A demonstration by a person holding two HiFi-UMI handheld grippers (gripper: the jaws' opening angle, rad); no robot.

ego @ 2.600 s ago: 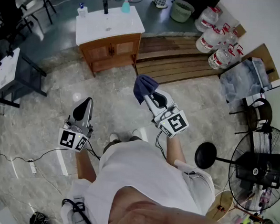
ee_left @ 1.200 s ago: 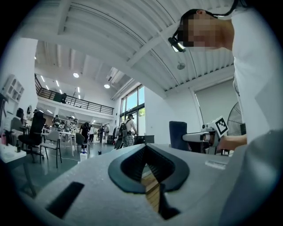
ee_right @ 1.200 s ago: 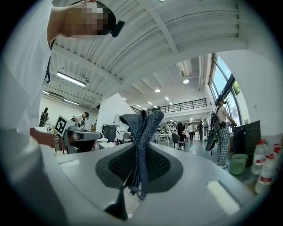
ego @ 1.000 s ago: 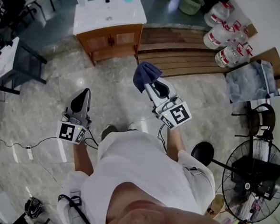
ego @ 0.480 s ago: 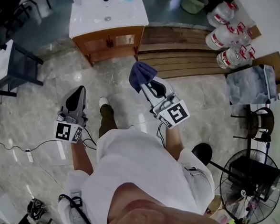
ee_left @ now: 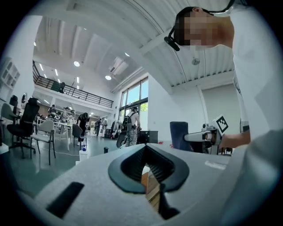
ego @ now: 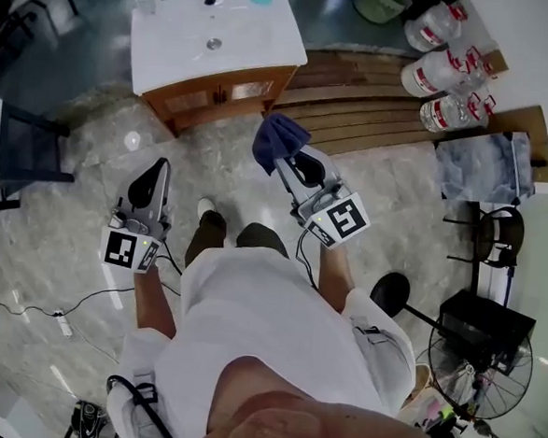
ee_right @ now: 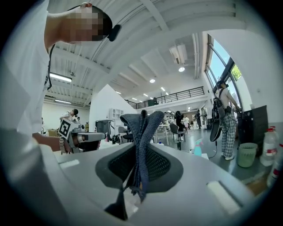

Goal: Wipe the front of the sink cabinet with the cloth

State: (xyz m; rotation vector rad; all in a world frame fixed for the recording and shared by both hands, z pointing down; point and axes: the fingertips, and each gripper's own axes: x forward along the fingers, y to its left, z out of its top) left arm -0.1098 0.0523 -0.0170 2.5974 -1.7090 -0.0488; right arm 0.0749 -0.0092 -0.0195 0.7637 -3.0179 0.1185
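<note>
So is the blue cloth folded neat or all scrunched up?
Scrunched up. The cloth stands in bunched, wrinkly folds, pinched by the right gripper, whose jaws are shut on it.

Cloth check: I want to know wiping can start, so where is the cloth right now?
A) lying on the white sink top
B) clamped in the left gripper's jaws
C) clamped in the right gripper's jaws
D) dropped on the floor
C: the right gripper view shows the dark blue cloth pinched between the jaws of the right gripper, bunched up above them.
</note>
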